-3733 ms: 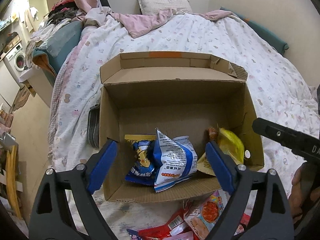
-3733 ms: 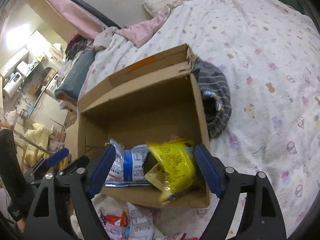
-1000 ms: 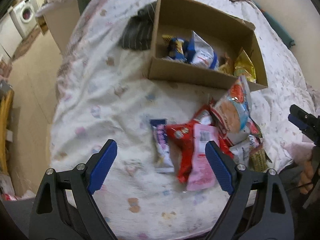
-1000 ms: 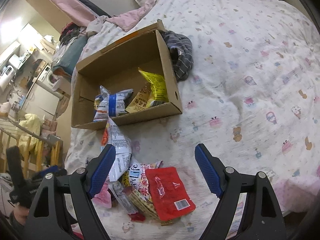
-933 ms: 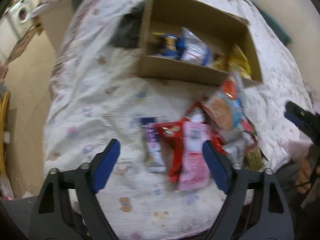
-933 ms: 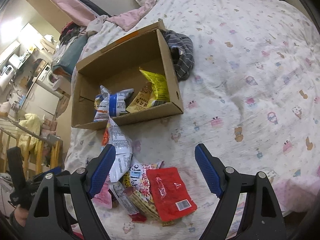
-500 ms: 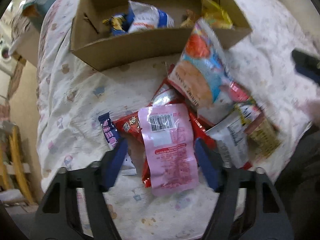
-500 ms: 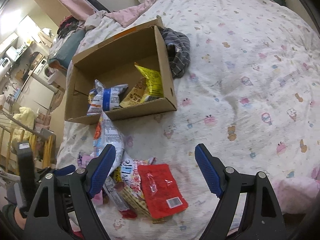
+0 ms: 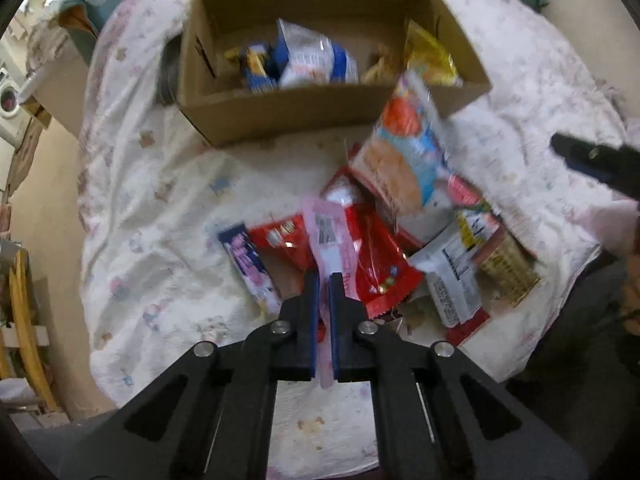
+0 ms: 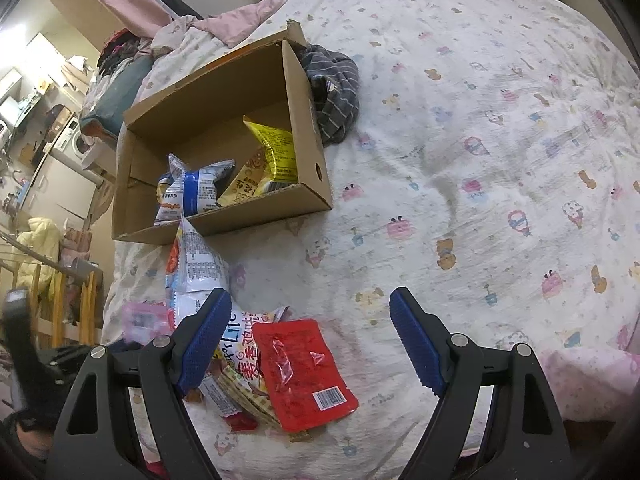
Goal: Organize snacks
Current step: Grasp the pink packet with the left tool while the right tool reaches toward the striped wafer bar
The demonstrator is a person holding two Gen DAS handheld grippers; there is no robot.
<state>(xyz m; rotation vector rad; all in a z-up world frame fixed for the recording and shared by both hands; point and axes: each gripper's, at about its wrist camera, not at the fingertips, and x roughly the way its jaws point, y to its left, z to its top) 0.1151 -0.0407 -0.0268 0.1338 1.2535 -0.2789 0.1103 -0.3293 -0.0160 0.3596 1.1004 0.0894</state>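
A cardboard box [image 9: 280,112] sits on the bed holding a blue-white bag [image 9: 312,60] and a yellow bag [image 9: 428,56]; the box also shows in the right wrist view [image 10: 308,120]. A pile of snack packets lies in front of it. My left gripper [image 9: 324,280] is shut on a pink packet [image 9: 332,240] at the pile's near edge. A large orange-blue bag [image 9: 404,152] leans against the box. My right gripper [image 10: 310,336] is open and empty above a flat red packet [image 10: 300,368].
A purple bar [image 9: 248,264] and red packets [image 9: 376,264] lie beside the pink one. A striped grey cloth [image 10: 336,92] lies behind the box. The patterned bedsheet [image 10: 500,160] spreads to the right. The bed edge drops to the floor on the left [image 9: 44,200].
My left gripper came down onto the pile and closed on the pink packet. My right gripper stayed open, moving slightly lower toward the pile.
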